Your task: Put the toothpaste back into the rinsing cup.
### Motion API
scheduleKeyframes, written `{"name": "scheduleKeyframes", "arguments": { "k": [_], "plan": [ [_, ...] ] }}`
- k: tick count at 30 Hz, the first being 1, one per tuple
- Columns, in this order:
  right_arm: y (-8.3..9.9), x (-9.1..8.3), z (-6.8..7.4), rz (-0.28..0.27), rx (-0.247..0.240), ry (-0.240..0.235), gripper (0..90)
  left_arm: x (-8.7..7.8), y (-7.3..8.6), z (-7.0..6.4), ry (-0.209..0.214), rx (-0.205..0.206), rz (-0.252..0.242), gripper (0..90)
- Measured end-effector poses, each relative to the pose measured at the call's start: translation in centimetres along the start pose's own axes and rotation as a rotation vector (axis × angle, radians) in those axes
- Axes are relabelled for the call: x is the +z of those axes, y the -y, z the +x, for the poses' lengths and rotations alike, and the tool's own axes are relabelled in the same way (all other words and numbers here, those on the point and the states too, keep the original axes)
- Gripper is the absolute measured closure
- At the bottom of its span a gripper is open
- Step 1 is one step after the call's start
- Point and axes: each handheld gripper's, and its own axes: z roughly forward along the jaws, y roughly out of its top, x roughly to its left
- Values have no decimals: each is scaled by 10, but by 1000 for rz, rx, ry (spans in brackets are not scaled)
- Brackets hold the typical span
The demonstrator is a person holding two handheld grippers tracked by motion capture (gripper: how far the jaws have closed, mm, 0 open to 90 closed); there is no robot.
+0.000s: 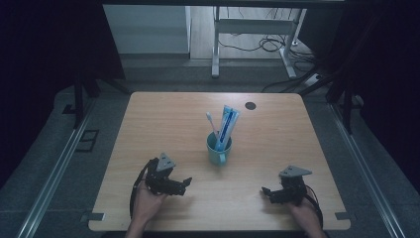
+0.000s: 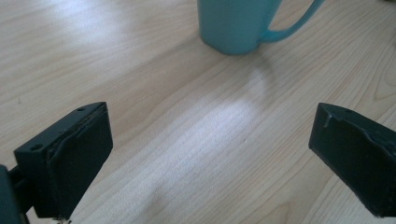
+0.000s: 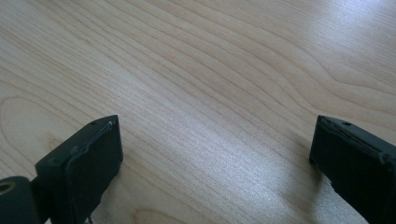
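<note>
Teal mug (image 1: 218,148), holding toothpaste (image 1: 227,128) and toothbrush (image 1: 212,124), is seen at centre frame on the desk (image 1: 163,114). Both spread, empty, left hand-held gripper (image 1: 184,185) and right hand-held gripper (image 1: 267,192) are best advanced slowly, the mug steadied first.

Dim room, wooden table (image 1: 158,119)
</note>
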Motion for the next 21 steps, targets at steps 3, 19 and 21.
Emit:
{"name": "scheduleKeyframes", "arguments": {
  "k": [3, 19, 21],
  "plan": [
    [0, 0, 0, -1, -1, 0, 25, 4, 6, -1, -4, -3, 6, 0],
    [0, 0, 0, -3, -2, 1, 25, 25, 34, -8, -20, 6, 68, 0],
    [0, 0, 0, -3, -2, 1, 25, 28, 37, -9, -21, 10, 78, 0]
  ]
}}
